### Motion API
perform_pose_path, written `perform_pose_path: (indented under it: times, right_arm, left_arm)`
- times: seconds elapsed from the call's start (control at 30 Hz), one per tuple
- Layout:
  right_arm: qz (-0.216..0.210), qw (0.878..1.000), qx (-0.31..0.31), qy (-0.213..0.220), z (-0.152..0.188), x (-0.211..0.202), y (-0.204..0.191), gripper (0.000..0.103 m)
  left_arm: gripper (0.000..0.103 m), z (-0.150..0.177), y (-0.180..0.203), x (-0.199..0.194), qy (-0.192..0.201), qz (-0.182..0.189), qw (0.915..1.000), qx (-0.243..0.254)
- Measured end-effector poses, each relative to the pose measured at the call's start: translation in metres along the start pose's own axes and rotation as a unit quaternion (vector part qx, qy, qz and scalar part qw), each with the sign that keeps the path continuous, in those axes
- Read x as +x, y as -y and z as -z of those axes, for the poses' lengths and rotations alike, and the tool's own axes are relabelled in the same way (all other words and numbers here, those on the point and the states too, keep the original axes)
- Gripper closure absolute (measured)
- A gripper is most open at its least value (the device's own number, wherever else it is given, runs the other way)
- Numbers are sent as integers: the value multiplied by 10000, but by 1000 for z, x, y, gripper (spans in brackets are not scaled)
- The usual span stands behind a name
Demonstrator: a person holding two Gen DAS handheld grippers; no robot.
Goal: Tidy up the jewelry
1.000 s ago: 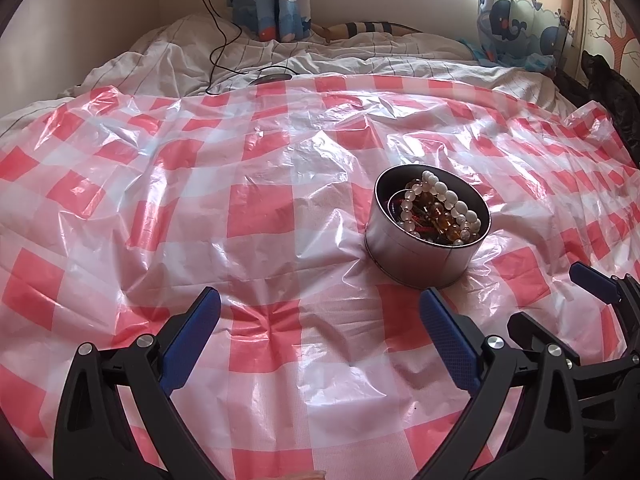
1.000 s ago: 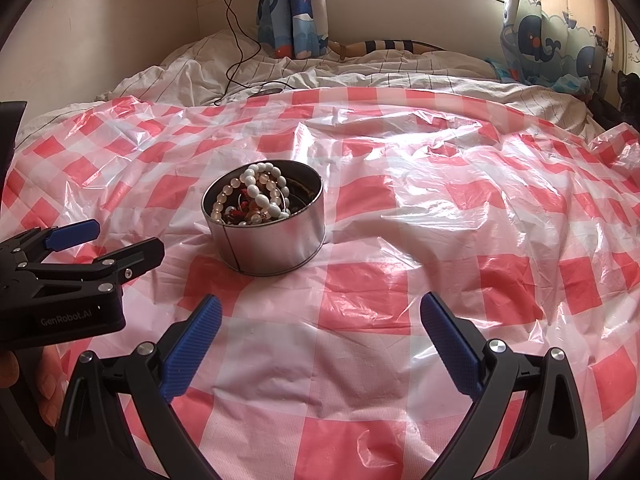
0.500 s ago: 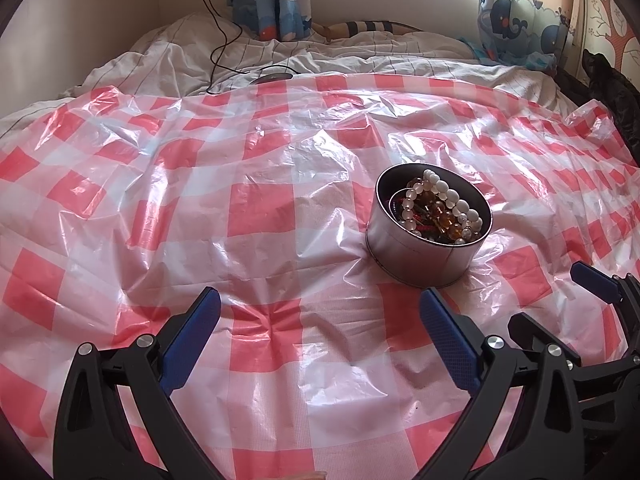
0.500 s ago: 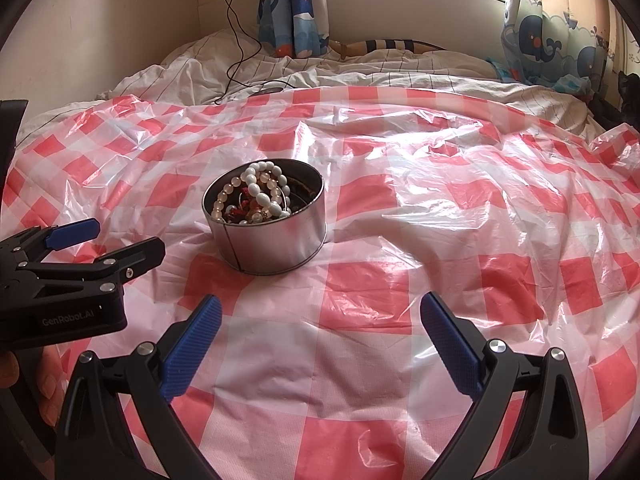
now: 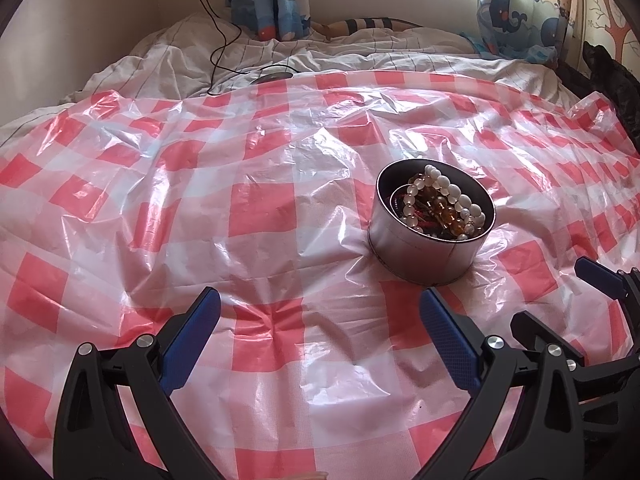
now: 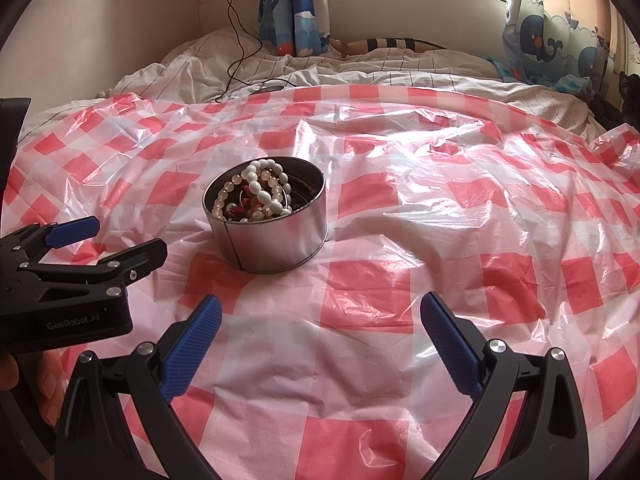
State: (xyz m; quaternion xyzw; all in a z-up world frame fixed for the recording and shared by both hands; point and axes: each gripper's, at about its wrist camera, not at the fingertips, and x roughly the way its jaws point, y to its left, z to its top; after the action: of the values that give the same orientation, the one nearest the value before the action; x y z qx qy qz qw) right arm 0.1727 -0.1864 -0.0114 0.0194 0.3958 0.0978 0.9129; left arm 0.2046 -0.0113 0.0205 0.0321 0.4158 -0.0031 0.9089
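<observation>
A plastic sheet (image 5: 256, 216) in red-and-white checks fills most of each frame. Right of centre in the left wrist view, a silver tin (image 5: 428, 252) holds white beads (image 5: 452, 194) and amber beads (image 5: 442, 210). Both grippers are black with blue pads (image 6: 192, 346). Along the top edge hang blue whale-print curtains (image 6: 296, 4) above white pinstriped bedding (image 6: 400, 68).

Bed (image 5: 360, 60) under checked plastic sheet (image 5: 260, 216) bearing a tin (image 5: 424, 256)

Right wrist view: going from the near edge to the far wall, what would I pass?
Right gripper with open fingers → round metal tin of bead bracelets → red checked plastic sheet → rumpled white bedding → whale-print curtain.
</observation>
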Motion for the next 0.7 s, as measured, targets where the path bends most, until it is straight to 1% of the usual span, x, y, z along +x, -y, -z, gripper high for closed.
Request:
perform_pose_path:
  times: [0.17, 0.2, 0.27, 0.33, 0.47, 0.57, 0.63, 0.7]
  right_arm:
    - [-1, 10000, -2, -4, 2, 0, 0, 8]
    - [-2, 10000, -1, -6, 1, 0, 0, 8]
    - [-5, 10000, 7, -12, 2, 0, 0, 8]
    - [-15, 10000, 26, -28, 5, 1, 1, 8]
    - [-39, 10000, 77, -27, 3, 2, 1, 8]
    - [-37, 9999, 95, -13, 1, 1, 3, 8]
    - [-32, 10000, 86, -21, 2, 0, 3, 8]
    - [-32, 10000, 83, -26, 2, -1, 4, 8]
  left_arm:
    - [8, 0, -4, 2, -84, 193, 9996, -169]
    - [8, 0, -6, 2, -57, 225, 9994, -252]
    - [8, 3, -12, -2, 134, 358, 9984, -426]
    - [8, 3, -13, -5, 244, 424, 9981, -386]
    - [8, 2, -7, -8, 343, 152, 9991, -191]
    - [8, 1, -3, -2, 130, -68, 9999, -85]
    - [8, -1, -1, 4, -86, -87, 9999, -27]
    - [8, 1, -3, 6, -143, -68, 9999, -66]
